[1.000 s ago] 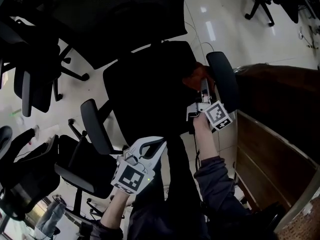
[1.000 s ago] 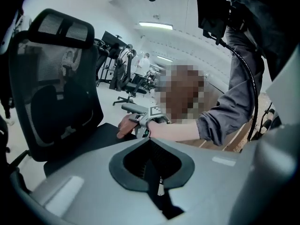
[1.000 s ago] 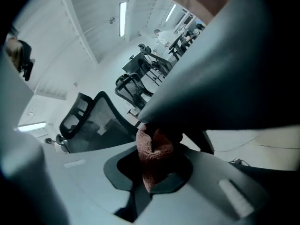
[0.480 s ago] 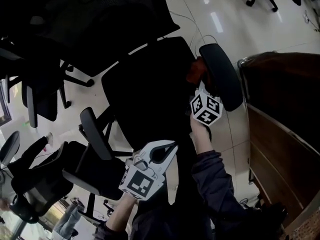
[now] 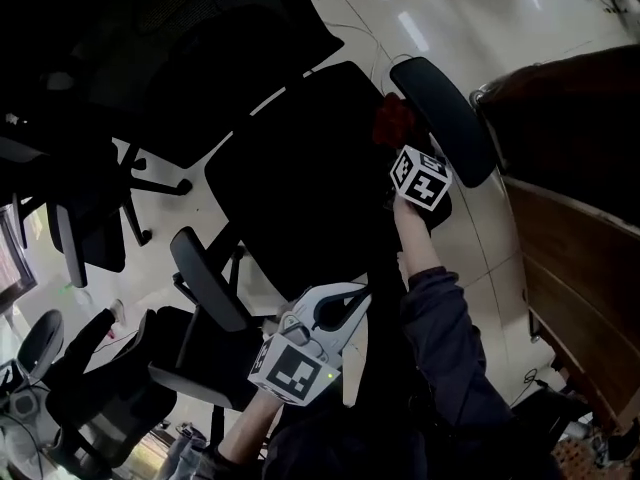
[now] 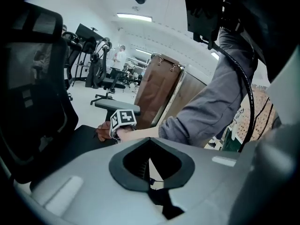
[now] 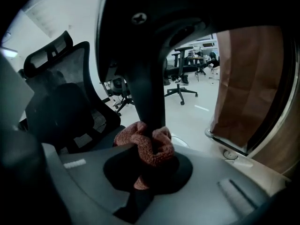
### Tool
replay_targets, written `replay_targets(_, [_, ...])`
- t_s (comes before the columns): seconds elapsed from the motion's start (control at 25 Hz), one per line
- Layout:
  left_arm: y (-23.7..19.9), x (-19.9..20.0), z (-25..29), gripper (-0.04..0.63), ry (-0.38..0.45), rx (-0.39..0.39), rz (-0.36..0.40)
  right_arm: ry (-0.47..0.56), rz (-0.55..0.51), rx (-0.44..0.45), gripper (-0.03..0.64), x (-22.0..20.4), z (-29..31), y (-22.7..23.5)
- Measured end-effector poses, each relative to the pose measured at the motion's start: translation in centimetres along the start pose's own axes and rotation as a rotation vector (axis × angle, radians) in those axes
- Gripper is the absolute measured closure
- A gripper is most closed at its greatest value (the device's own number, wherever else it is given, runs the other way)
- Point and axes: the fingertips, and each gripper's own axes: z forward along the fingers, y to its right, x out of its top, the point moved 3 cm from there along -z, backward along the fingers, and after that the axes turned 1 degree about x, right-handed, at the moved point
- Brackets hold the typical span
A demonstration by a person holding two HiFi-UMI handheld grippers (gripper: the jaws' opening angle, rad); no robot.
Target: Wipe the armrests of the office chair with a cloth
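Note:
A black office chair [image 5: 300,178] fills the middle of the head view. Its right armrest [image 5: 445,118] lies beside a brown cabinet, its left armrest [image 5: 208,280] lower left. My right gripper [image 5: 400,143] is shut on a reddish cloth [image 5: 392,120] at the right armrest's inner side. In the right gripper view the cloth [image 7: 149,146] bunches against the armrest's black post [image 7: 143,78], between the jaws of the right gripper [image 7: 149,151]. My left gripper [image 5: 352,298] hangs over the seat's near edge, shut and holding nothing. Its closed tips [image 6: 149,143] show in the left gripper view.
A brown wooden cabinet [image 5: 570,178] stands close on the right of the chair. Other black office chairs [image 5: 85,208] crowd the left side and the lower left corner [image 5: 110,388]. Glossy white floor [image 5: 450,8] shows beyond the armrest.
My right gripper has turned and slid with the cloth along the inner side of the right armrest. The left gripper has stayed near the seat's near edge. The head view has shifted.

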Motion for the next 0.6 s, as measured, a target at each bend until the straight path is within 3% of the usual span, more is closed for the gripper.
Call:
replay_targets(0.36, [-1.3, -1.9, -3.3, 0.581, -0.001, -0.036, 0.019, 0.239, -0.034, 0.025, 0.598, 4.6, -6.3, -3.7])
replay_targets(0.6, [-3.6, -3.6, -5.7, 0.581, -0.007, 0.020, -0.032, 0.243, -0.009, -0.060, 0.600, 4.8, -4.3, -2.4])
